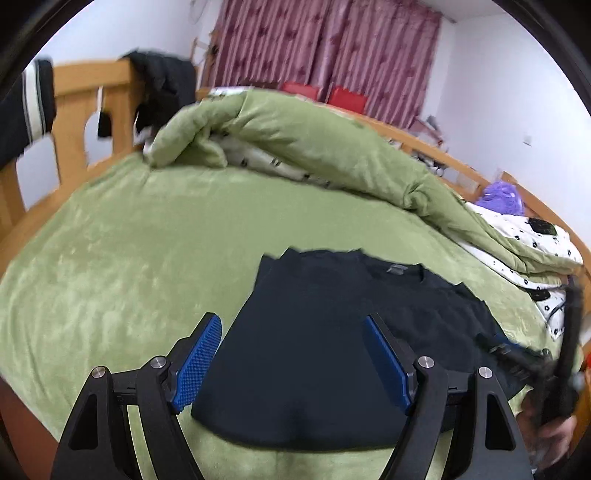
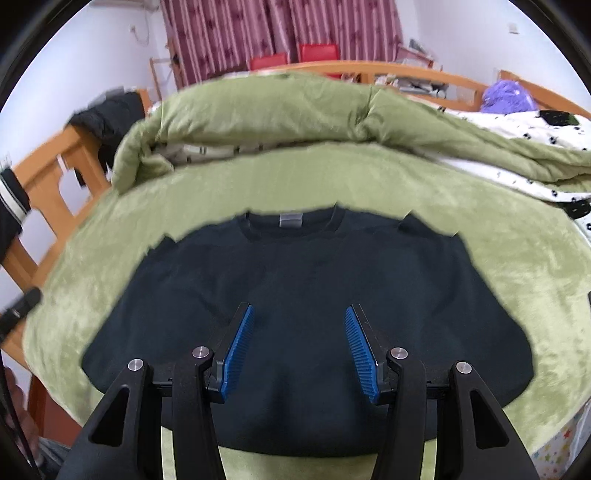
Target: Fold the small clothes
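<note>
Left wrist view: a green plush blanket (image 1: 140, 236) covers the bed, with a rolled green quilt (image 1: 295, 140) across its far side showing a white spotted lining. A wooden headboard (image 1: 77, 110) stands at left with dark clothes draped on it; maroon curtains (image 1: 325, 48) hang behind. A black shirt (image 1: 332, 350) lies flat on the blanket, neck label away from the camera. The left gripper (image 1: 291, 328) hovers over the shirt's left edge, jaws wide apart and empty. The right gripper (image 1: 528, 362) shows blurred at the right edge.

Right wrist view: the same blanket (image 2: 517, 266), quilt (image 2: 258, 114) and curtains (image 2: 280, 29). The shirt (image 2: 303, 269) lies spread, collar far, sleeves folded in, hem nearest. The right gripper (image 2: 299, 314) is above its middle, jaws apart, nothing between them.
</note>
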